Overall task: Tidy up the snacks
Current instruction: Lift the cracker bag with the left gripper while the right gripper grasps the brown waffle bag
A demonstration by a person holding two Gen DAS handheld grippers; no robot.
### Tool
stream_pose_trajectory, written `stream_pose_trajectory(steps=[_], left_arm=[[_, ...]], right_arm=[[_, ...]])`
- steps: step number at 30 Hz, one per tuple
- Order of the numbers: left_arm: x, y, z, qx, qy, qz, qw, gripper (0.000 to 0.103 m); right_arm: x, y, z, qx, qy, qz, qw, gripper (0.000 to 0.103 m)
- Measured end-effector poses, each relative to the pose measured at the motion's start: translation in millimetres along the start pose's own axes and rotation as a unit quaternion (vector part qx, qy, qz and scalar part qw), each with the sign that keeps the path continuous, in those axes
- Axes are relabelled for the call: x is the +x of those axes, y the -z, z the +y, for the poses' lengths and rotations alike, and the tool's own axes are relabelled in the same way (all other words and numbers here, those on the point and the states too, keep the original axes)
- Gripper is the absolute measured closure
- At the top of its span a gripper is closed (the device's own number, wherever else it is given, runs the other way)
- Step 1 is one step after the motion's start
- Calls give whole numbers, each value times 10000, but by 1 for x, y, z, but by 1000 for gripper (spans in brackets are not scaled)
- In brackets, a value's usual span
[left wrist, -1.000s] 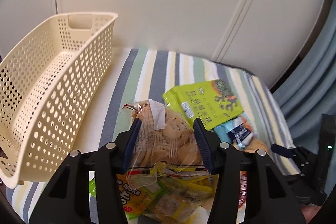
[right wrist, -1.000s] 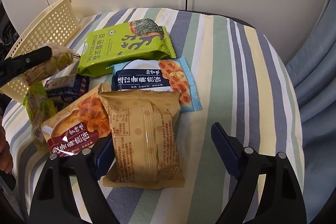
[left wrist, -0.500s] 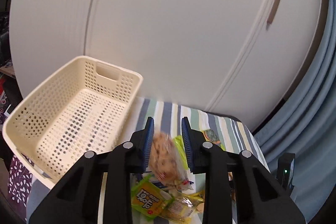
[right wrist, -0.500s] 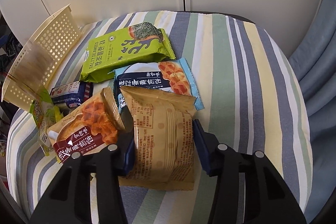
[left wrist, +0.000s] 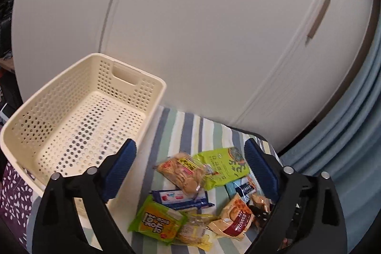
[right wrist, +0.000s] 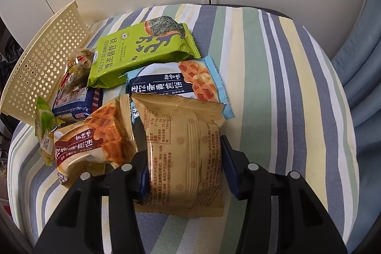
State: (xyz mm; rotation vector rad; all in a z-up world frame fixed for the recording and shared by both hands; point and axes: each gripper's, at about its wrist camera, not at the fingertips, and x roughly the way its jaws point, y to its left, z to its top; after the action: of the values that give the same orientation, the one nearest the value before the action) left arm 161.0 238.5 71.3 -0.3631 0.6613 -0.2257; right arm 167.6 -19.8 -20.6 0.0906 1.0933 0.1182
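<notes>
My left gripper [left wrist: 190, 149] hangs open and empty, high above the striped cloth [left wrist: 176, 135]. Below it a clear bag of round crackers [left wrist: 183, 173] lies on the cloth, right of the empty cream basket [left wrist: 78, 120] and against the green seaweed pack [left wrist: 226, 166]. My right gripper [right wrist: 183, 158] is shut on a tan paper snack packet [right wrist: 185, 154], which stands tilted between its blue pads. In the right wrist view the cracker bag [right wrist: 76, 68] rests beside the basket wall [right wrist: 47, 58], outside it.
Around the tan packet lie a brown waffle pack [right wrist: 90, 144], a light-blue waffle pack [right wrist: 181, 82], the seaweed pack [right wrist: 142, 51], a dark-blue pack [right wrist: 78, 101] and a small green pack [right wrist: 45, 125]. White cupboard doors [left wrist: 214, 27] stand behind; a blue curtain [right wrist: 364, 63] hangs right.
My left gripper rose and opened; the cracker bag it held now lies on the cloth beside the basket. My right gripper closed on the tan packet and tilted it up.
</notes>
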Motion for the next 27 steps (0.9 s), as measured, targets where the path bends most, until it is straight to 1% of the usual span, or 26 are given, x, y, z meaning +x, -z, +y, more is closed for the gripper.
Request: stream_pose_trajectory(steps=[1,4,5,7,10,13,16,19,22,23,24,26,27], left_arm=[[8,5,-9,93,19,99,9999,6],[41,24,-30,234,51,644,9976,6],[57,31,-36,286,7,868,9958,6],[78,41,-38,400,-167,1164,9923,6],[112,52,-28,377,-464,1625,9849,6],[139,56,-5,43,-688,1984,9777,6],[155,53,5,-177,-696,2158,9738,6],[170,50,8,-374,-617,2339,9696,6],[179,45,8,-441,-639,2273,9707,7],[182,43,7,-415,-665,2239,9715,9],[183,42,7,-400,-668,2191,9726,16],[186,37,5,-334,-766,2147,9731,47],[187,36,4,-235,-948,2142,9719,57]], right_arm=[[1,0,-1,37,-24,11,10000,52],[3,1,1,2,31,35,10000,49],[3,1,2,-21,33,36,10000,49],[3,1,2,-27,25,34,10000,49],[4,2,1,-25,-57,62,10000,49],[5,2,2,-23,-114,74,9999,48],[6,3,1,-31,-187,88,9998,48],[6,3,1,-35,-217,96,9997,46],[6,4,4,-104,-162,97,9998,46],[6,4,5,-127,-140,102,9998,46],[6,4,6,-141,-130,108,9998,45],[6,3,7,-158,-114,114,9997,45],[6,4,7,-163,-105,113,9997,45]])
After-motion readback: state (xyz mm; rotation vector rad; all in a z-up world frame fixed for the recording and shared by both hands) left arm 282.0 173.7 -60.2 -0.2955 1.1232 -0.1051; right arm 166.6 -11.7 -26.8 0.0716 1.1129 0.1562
